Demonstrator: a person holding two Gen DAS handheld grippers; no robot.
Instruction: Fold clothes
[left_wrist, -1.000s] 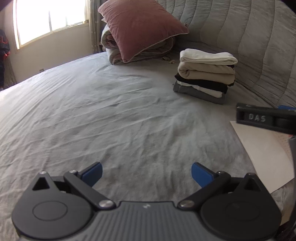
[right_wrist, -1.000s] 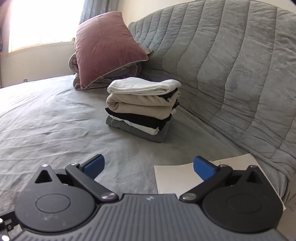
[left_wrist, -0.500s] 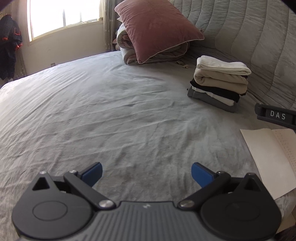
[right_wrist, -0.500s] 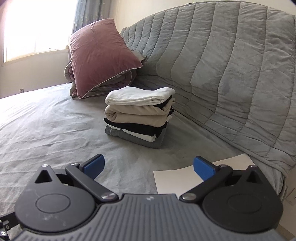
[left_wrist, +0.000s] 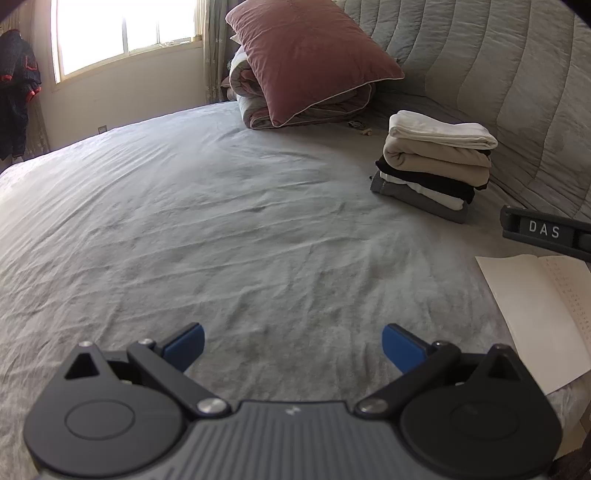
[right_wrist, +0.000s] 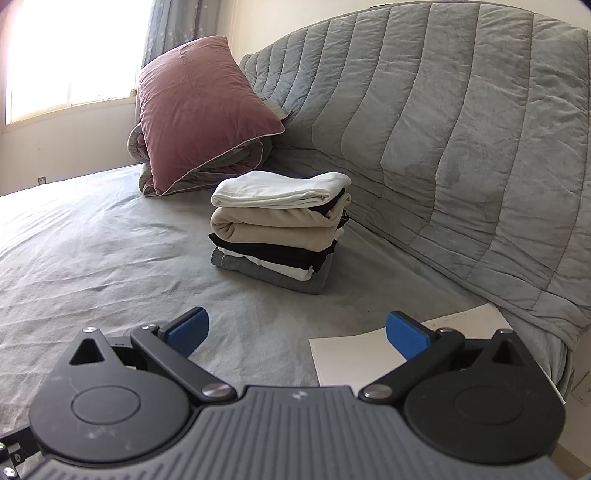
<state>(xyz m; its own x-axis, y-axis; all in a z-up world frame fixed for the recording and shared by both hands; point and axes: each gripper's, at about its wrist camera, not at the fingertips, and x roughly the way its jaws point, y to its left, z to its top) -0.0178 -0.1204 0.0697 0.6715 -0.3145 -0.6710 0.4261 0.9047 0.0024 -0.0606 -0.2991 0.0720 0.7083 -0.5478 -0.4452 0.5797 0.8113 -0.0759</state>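
Both pairs of blue fingertips are spread wide and nothing is held or touched between them. The left gripper (left_wrist: 291, 341) is held over bare grey bedsheet (left_wrist: 221, 229), and the right gripper (right_wrist: 297, 328) is held above the same sheet with a white sheet of paper (right_wrist: 354, 354) just under its right finger. Outward from there, the only clothes seen are the stack of folded clothes (right_wrist: 280, 229), which is placed ahead of the right gripper and slightly to its left, near the quilted grey headboard (right_wrist: 461, 129). From the left gripper the stack lies far ahead and to the right, so the right gripper is judged the nearer. The long axis of the stack is seen running roughly across the right view, folded edges turned toward the camera. No unfolded garment is seen on the bed; one may lie outside both views. A pink pillow (right_wrist: 199, 107) is propped on a rolled quilt behind the stack
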